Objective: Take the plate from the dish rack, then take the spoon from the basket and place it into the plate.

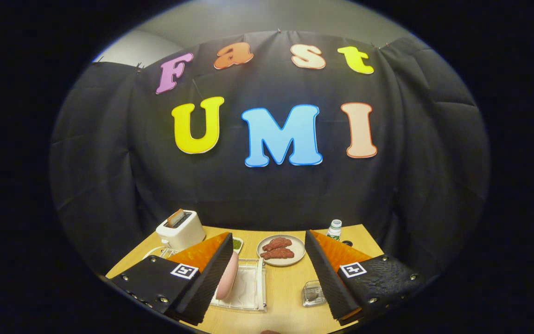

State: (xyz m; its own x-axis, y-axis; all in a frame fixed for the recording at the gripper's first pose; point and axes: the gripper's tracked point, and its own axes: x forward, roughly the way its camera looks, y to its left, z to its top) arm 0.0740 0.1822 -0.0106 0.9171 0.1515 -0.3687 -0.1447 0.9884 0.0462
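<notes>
Plate [227, 281], pink, one in number: we find it standing on edge in the white dish rack [248, 288], right against the inner face of the left finger [202, 278] of the gripper [267, 283]. We cannot tell whether the finger actually touches it. We record the gripper's fingers spread wide apart, with nothing held between them; the right finger [336, 278] stands well apart from the plate.

Between the fingers we see the wooden table [285, 297] and most of the dish rack, which sits closer to the left finger than to the right.

Just ahead of the fingertips, roughly midway between them, we count one grey plate [281, 250] carrying two reddish-brown pieces of food [278, 248].

Beside the inner edge of the right finger, low on the table, we note one small clear container [314, 293]; its contents are not legible to us.

Beyond the left finger we count one white toaster [181, 228] with one slice of bread [174, 217] standing in its slot. A small dish with something green [237, 243] shows just past the left fingertip.

Beyond the right fingertip we count one small white bottle with a green cap [334, 229], and one small dark object [346, 242] on the table next to it, too small for us to identify.
</notes>
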